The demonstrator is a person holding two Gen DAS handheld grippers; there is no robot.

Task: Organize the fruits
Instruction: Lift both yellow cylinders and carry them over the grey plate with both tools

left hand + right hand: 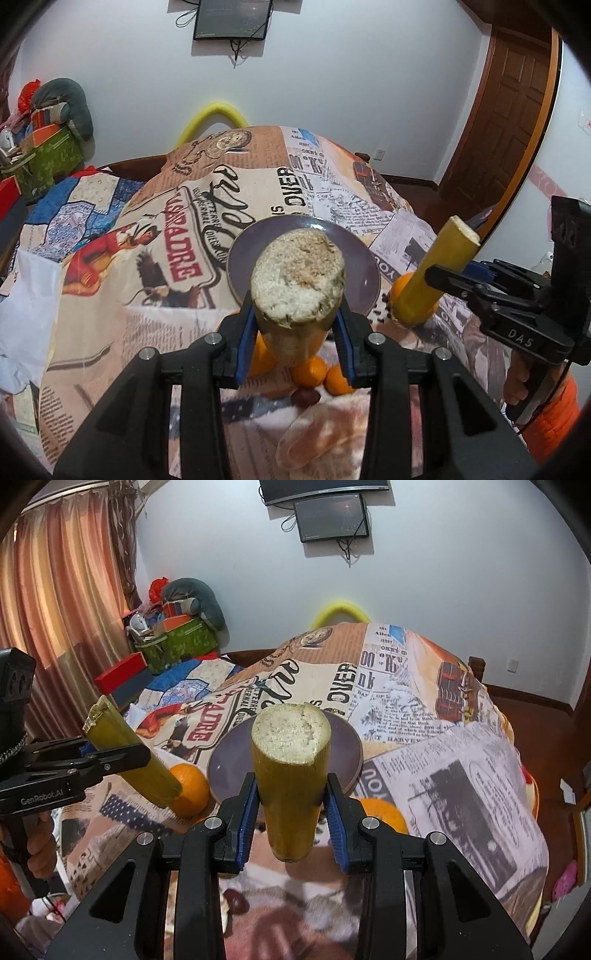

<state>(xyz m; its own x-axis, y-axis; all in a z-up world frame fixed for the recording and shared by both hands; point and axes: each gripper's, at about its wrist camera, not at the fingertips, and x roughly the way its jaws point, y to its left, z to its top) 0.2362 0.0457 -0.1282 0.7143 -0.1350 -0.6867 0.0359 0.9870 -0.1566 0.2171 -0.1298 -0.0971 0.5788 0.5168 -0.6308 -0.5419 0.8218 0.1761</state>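
My left gripper (295, 321) is shut on a thick piece of sugarcane (299, 280) with a pale fibrous cut end, held upright above the table. My right gripper (291, 805) is shut on a second yellow-green sugarcane piece (291, 771); it shows in the left wrist view (432, 273) too. The left gripper's cane shows at the left of the right wrist view (129, 757). A purple plate (354, 243) lies just beyond both canes, also in the right wrist view (343, 749). Oranges lie near the plate (310, 371) (190, 788) (384, 814).
The table is draped in a newspaper-print cloth (166, 236). A dark red small fruit (306, 397) lies near the oranges. A wooden door (509, 122) is at the right. Boxes and cushions (177, 627) pile up at the far left by a curtain.
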